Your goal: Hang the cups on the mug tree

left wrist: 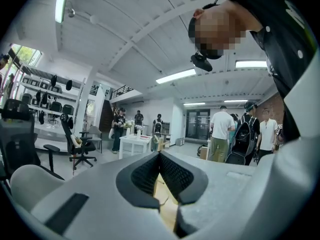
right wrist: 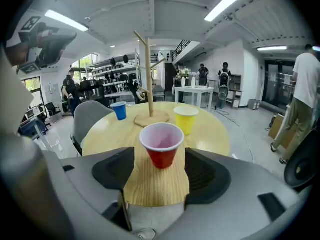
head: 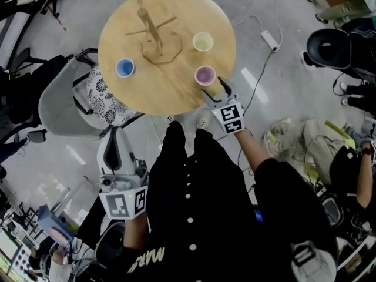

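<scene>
A round wooden table (head: 176,93) carries a wooden mug tree (head: 154,31), a blue cup (head: 124,68), a yellow cup (head: 202,42) and a red cup (head: 205,75) with a pale inside. My right gripper (head: 214,91) hovers at the table's near edge, open, with the red cup just beyond its fingertips and untouched. In the right gripper view the red cup (right wrist: 161,144) stands in line with the gap of the right gripper (right wrist: 161,170); behind it are the yellow cup (right wrist: 185,120), blue cup (right wrist: 119,110) and mug tree (right wrist: 149,79). My left gripper (head: 113,135) hangs low beside the person, off the table, shut and empty (left wrist: 160,156).
A grey chair (head: 64,93) and a patterned seat (head: 103,93) stand at the table's left side. A power strip with cable (head: 269,38) lies on the floor at the right. A black office chair (head: 329,49) and seated people are farther right.
</scene>
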### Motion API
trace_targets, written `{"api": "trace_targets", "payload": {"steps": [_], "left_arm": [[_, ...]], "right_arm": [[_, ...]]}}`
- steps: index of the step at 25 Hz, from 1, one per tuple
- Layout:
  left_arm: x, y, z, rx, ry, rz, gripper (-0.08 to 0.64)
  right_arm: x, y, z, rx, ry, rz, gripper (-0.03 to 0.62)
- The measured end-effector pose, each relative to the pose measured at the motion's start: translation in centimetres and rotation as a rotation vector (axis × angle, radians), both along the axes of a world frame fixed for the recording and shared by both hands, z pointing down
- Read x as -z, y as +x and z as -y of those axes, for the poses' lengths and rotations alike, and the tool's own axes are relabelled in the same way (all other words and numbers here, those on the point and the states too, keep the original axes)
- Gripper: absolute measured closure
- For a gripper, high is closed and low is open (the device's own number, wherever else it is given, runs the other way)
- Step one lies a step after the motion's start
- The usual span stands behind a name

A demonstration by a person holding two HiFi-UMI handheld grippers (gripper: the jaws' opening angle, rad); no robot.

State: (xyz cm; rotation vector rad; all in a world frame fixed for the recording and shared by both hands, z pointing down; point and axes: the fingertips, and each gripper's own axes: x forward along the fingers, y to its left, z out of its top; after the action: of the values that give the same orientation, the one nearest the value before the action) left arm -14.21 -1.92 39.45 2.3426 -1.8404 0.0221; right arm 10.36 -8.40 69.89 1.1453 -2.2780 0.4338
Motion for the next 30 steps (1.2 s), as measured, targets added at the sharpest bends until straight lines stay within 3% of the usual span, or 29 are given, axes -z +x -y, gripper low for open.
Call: {"api": "trace_targets", "payload": {"steps": [8,19,25,30], "left_arm": [[-2.7,-0.6,0.1,0.013,-0.055,0.012,0.558],[-4.3,-1.1,0.5,0.025,-0.085,0.016,0.558],[-4.0,-1.4,0.5,0.027,-0.076,0.014,0.557],[-2.3,-1.4,0.7,0.022,-0.037,0.004,0.558]], "right_arm": [[-4.0,-1.1,2.4,0.015,-0.009,-0.024,0.273],[-5.2,-2.9,3.9,0.066,0.046,-0.052,0.281],[-4.3,-3.1,4.2,0.081,0.082,-0.060,0.301],[-1.5,-4.2,3.7,0.105,0.050,-0.011,0.299]]}}
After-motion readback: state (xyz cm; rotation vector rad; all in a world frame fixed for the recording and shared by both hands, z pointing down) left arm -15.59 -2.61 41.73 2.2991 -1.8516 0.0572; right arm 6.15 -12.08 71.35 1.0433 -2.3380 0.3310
